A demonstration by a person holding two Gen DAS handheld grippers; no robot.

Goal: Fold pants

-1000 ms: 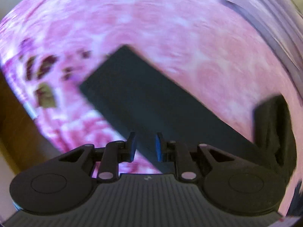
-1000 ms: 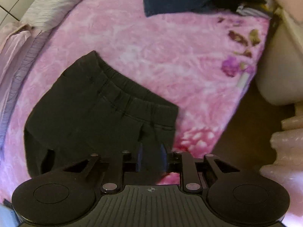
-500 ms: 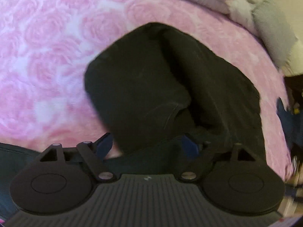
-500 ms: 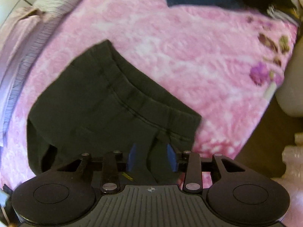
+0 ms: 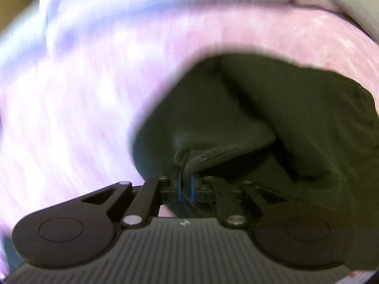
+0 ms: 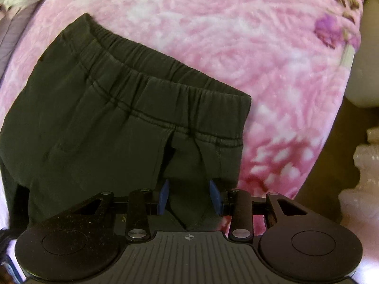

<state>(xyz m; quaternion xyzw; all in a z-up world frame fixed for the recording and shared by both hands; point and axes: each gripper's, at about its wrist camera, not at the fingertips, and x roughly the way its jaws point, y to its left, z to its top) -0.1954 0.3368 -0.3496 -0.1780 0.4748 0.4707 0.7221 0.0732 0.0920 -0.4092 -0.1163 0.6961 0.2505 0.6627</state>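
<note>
The dark pants (image 6: 113, 108) lie on the pink blanket (image 6: 236, 47), waistband away from the wide-open right tool (image 6: 189, 196), while the left tool (image 5: 186, 185), nearly closed, pinches a hem fold

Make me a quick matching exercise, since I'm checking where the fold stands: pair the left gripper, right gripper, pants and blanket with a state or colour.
Column 1:
1. left gripper
2. right gripper
3. pants
4. blanket

Column 2:
A. pink, flowered
B. dark, elastic waistband
C. shut on a pinch of fabric
D. open, cloth between its fingers

Pairs: 1-C, 2-D, 3-B, 4-A
</note>
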